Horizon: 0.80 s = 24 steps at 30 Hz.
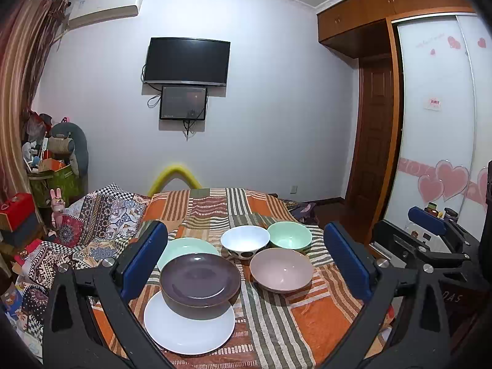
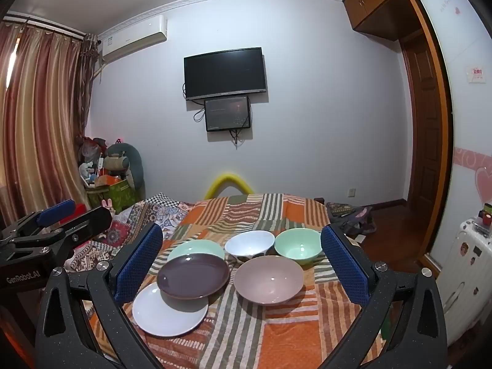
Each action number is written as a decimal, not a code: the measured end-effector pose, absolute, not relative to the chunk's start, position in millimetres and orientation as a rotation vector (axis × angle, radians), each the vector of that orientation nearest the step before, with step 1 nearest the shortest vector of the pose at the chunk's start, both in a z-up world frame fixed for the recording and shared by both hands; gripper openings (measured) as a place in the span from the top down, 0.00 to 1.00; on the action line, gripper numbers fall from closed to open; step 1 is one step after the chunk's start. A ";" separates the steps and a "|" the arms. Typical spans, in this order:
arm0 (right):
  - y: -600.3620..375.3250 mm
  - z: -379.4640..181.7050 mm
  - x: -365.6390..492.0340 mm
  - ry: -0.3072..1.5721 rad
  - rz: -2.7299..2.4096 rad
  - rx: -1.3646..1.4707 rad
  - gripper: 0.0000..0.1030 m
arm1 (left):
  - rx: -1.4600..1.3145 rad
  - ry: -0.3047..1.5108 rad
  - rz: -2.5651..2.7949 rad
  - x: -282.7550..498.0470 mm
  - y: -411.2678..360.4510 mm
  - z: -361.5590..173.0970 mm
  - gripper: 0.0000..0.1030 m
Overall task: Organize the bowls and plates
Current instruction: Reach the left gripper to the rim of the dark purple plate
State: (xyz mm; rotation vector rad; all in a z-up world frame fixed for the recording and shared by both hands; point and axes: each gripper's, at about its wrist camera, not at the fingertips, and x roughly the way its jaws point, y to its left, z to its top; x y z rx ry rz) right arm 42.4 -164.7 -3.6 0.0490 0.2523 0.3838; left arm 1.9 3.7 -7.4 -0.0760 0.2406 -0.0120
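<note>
Plates and bowls sit on a striped bed (image 1: 276,323); television (image 1: 187,61) on the wall; both tongs (image 1: 246,261) (image 2: 241,261) gape wide, empty.

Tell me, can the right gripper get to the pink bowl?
Probably yes. The right gripper is open and empty, and the pink bowl sits straight ahead between its fingers, uncovered, with nothing stacked in it. The green bowl sits just behind it.

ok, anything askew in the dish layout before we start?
Yes: the dark brown plate sits raised and overlapping the white plate and green plate, not nested flat. The bowls look upright; nothing spilled or broken.
</note>
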 end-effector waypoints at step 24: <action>-128.3 -50.6 96.1 0.459 0.467 0.073 0.17 | -0.114 0.451 0.040 77.2 79.9 -60.6 0.12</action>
